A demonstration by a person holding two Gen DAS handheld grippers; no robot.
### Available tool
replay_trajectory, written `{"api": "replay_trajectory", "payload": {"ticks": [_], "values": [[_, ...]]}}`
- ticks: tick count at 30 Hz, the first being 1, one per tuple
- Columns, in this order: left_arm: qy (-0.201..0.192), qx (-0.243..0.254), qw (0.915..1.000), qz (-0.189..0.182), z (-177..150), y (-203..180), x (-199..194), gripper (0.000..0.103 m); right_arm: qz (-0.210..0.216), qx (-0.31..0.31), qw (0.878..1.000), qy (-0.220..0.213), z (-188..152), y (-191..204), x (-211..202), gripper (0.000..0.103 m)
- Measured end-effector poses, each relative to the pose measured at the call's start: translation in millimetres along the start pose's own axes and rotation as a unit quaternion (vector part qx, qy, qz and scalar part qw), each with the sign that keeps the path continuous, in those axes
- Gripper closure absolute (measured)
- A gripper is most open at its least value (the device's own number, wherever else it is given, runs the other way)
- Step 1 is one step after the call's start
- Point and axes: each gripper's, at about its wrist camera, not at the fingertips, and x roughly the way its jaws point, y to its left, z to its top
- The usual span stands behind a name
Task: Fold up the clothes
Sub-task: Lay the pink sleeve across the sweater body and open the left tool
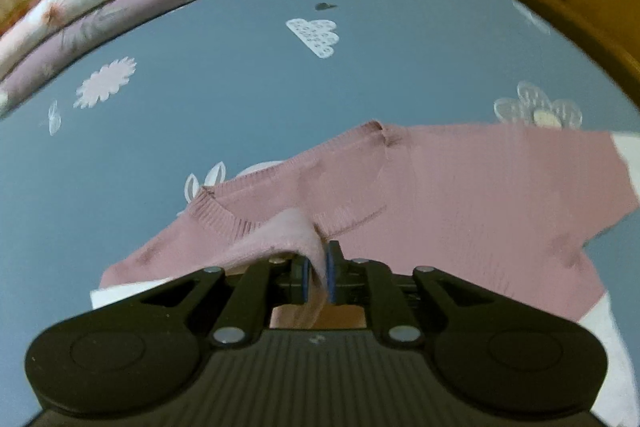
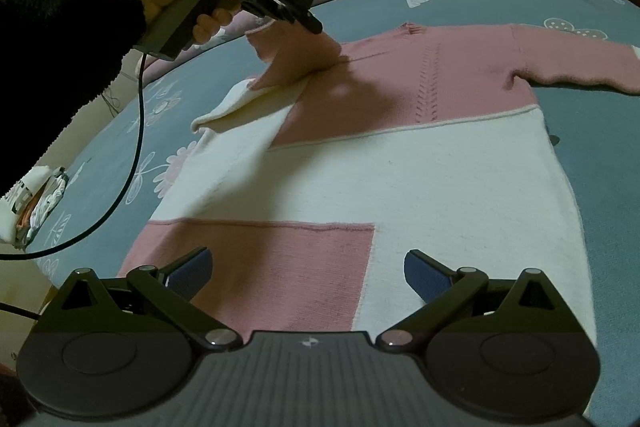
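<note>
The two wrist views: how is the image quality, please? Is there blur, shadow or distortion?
Left wrist view: strong fisheye bending of the bedsheet, and the sweater looks smeared, while the left gripper shut on its fabric stays sharp. Right wrist view: dim indoor light, a dark shadow on the pink chest beneath the raised sleeve; the open right gripper is sharp.

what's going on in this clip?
A person is folding a pink and white knitted sweater spread flat on a blue flower-print bedsheet. The left hand-held gripper is shut on the sweater's left sleeve, lifted and drawn across the chest. The right hand-held gripper is open above the hem and holds nothing. The other sleeve lies stretched out flat, not yet folded.
</note>
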Motion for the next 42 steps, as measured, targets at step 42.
{"api": "replay_trajectory", "payload": {"ticks": [42], "values": [[0.056,0.382,0.9198,0.070,-28,-122,14,0.057,-0.006,0.019,1.000,-0.007,-3,-9,-5,0.000]]}}
